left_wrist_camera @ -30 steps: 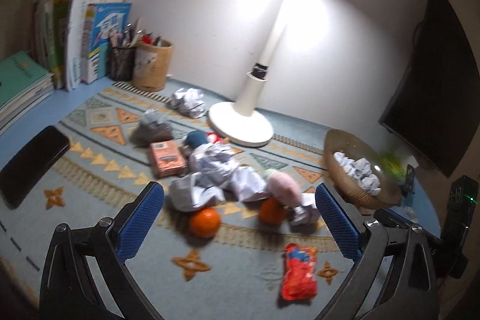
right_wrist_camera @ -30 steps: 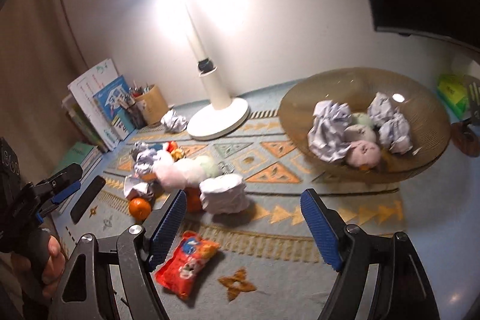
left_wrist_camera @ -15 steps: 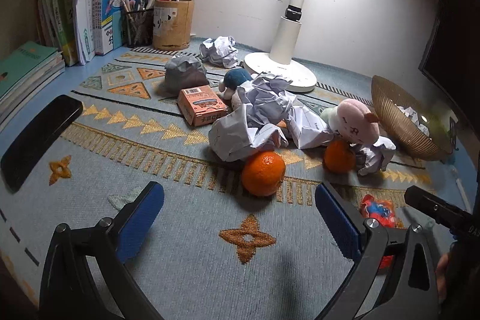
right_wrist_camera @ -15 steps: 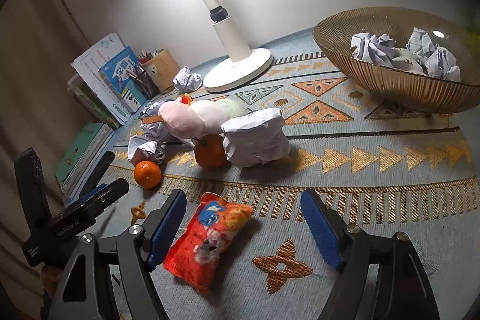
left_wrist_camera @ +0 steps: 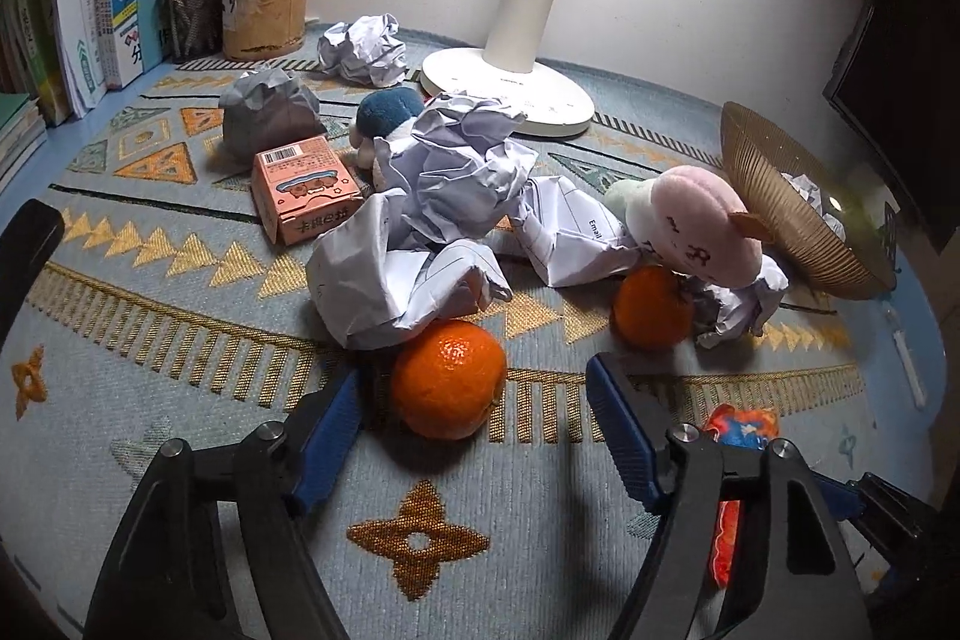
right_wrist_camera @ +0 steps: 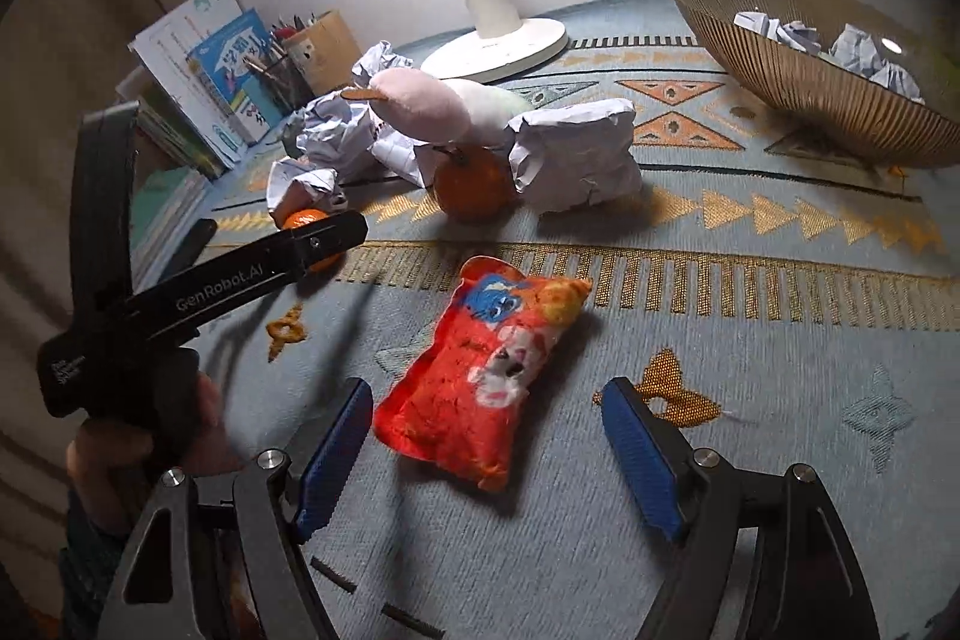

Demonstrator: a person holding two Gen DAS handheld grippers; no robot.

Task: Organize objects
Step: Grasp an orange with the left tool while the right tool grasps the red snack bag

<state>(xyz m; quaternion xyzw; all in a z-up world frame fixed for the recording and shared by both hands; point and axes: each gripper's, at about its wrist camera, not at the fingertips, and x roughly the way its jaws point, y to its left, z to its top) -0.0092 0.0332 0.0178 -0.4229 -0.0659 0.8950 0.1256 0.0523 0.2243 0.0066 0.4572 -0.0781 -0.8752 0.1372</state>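
At the far left, a row of upright books (left_wrist_camera: 90, 10) and two pen pots (left_wrist_camera: 264, 1) stand against the wall, out of the clutter, and the frame edge crops the books. Nearer, a salmon cardboard carton (left_wrist_camera: 303, 196) sits beside a heap of crumpled white paper (left_wrist_camera: 432, 220) that hides most of a blue plush toy (left_wrist_camera: 384, 115). The left gripper (left_wrist_camera: 474, 409) has just been closing its jaws and they now flank the near round orange (left_wrist_camera: 447, 385), which lies on the patterned rug (left_wrist_camera: 180, 430) against the paper; the left pad looks close to touching, the right stands clear, so nothing is gripped yet. A second orange (left_wrist_camera: 648, 307) is tucked under a pink plush toy (left_wrist_camera: 696, 226). Right of that, the right gripper (right_wrist_camera: 486, 454) hangs half open and empty over a red snack packet (right_wrist_camera: 486, 370), lined up, I judge, to lift it. At the far right, a ribbed golden bowl (right_wrist_camera: 798, 82) already holds paper balls; what lies underneath them is hidden.
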